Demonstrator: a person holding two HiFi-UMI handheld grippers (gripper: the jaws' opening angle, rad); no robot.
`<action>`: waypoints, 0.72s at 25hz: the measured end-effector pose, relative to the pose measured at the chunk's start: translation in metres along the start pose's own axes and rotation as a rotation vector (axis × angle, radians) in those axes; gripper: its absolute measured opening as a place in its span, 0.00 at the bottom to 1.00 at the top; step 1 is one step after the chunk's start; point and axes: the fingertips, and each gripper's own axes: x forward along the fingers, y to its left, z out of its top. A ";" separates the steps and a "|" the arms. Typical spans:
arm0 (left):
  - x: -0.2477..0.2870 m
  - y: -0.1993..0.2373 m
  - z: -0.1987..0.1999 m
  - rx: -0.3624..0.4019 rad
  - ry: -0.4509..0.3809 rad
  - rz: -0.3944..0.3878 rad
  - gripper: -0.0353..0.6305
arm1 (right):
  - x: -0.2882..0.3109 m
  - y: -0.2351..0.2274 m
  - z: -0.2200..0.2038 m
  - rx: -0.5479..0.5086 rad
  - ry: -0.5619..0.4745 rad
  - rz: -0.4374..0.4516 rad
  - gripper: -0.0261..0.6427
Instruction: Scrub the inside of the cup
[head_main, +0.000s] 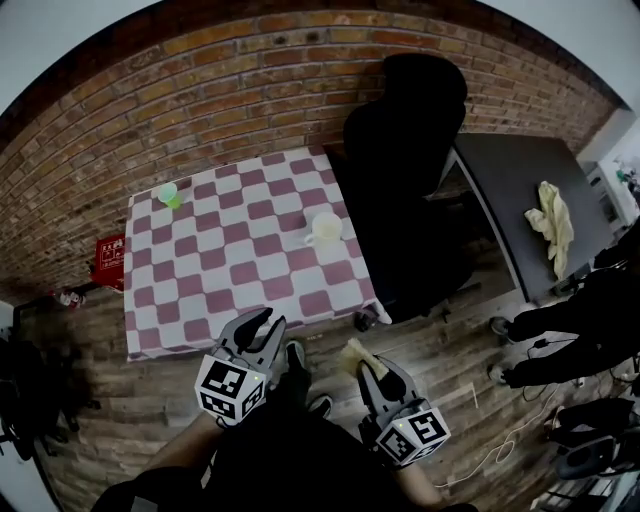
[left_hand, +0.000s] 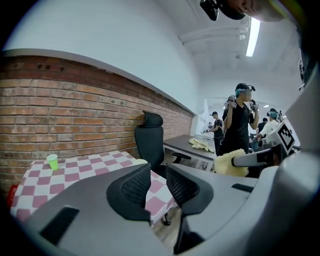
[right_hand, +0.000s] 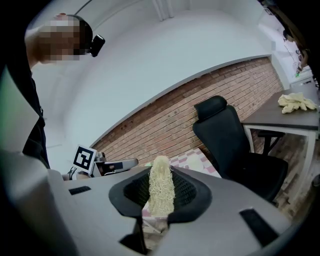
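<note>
The pale yellow scrubbing pad (right_hand: 161, 192) pinched in the right gripper (right_hand: 160, 200) is a rough, stringy tangle of fibres. That gripper and the left gripper (left_hand: 158, 185) have smooth, matt grey plastic bodies and black pads (left_hand: 134, 189) with a fine ribbed texture, possibly rubber. The pink-and-white checked tablecloth (head_main: 240, 262) is matt cloth. The cream cup (head_main: 325, 228) looks like smooth plastic, and the small green cup (head_main: 168, 193) is translucent. The red brick wall (head_main: 250, 90) is rough; the brown plank floor (head_main: 440, 350) is worn wood.
</note>
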 end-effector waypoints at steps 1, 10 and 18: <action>0.013 0.007 0.001 -0.002 0.008 -0.006 0.18 | 0.006 -0.008 0.007 -0.007 0.002 -0.017 0.18; 0.124 0.069 0.003 0.028 0.063 -0.074 0.20 | 0.097 -0.070 0.066 -0.073 0.009 -0.119 0.18; 0.177 0.126 -0.038 0.037 0.176 -0.110 0.21 | 0.203 -0.116 0.079 -0.192 0.220 -0.163 0.18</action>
